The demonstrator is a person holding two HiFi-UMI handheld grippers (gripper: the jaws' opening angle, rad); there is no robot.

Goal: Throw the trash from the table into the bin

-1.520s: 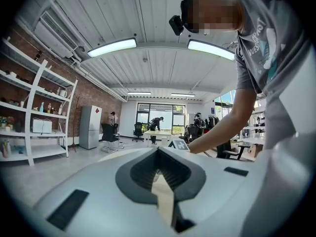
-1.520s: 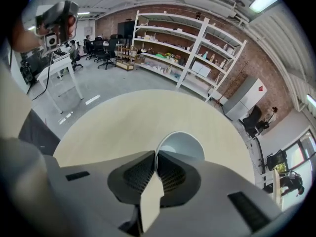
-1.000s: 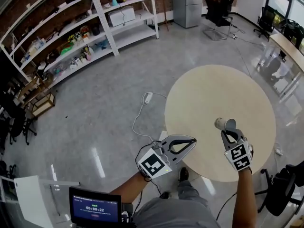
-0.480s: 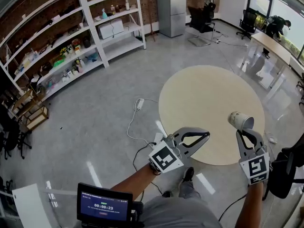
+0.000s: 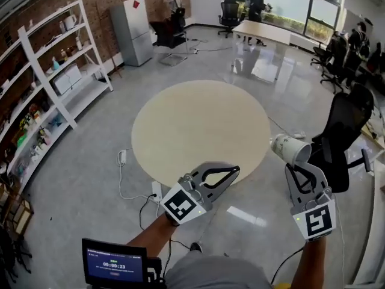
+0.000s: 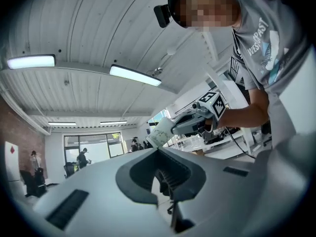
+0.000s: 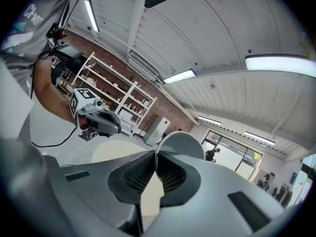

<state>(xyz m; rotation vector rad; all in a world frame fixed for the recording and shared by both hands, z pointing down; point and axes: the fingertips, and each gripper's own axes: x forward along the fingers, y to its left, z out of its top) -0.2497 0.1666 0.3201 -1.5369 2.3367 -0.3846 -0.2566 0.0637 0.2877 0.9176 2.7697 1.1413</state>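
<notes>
Cup [image 5: 290,149] pinched by rim only, bin not visible

Table [image 5: 198,125] lies left of the right jaws. Left gripper [image 5: 233,171] pressed together, empty. Right gripper [image 5: 293,164] clamps the cup wall between its tips, and the body sticks out beyond. Thin paper could buckle and slip out mid-carry.

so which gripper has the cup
The right gripper: its jaws are shut on the rim of the white paper cup. The left gripper is shut and empty.
</notes>
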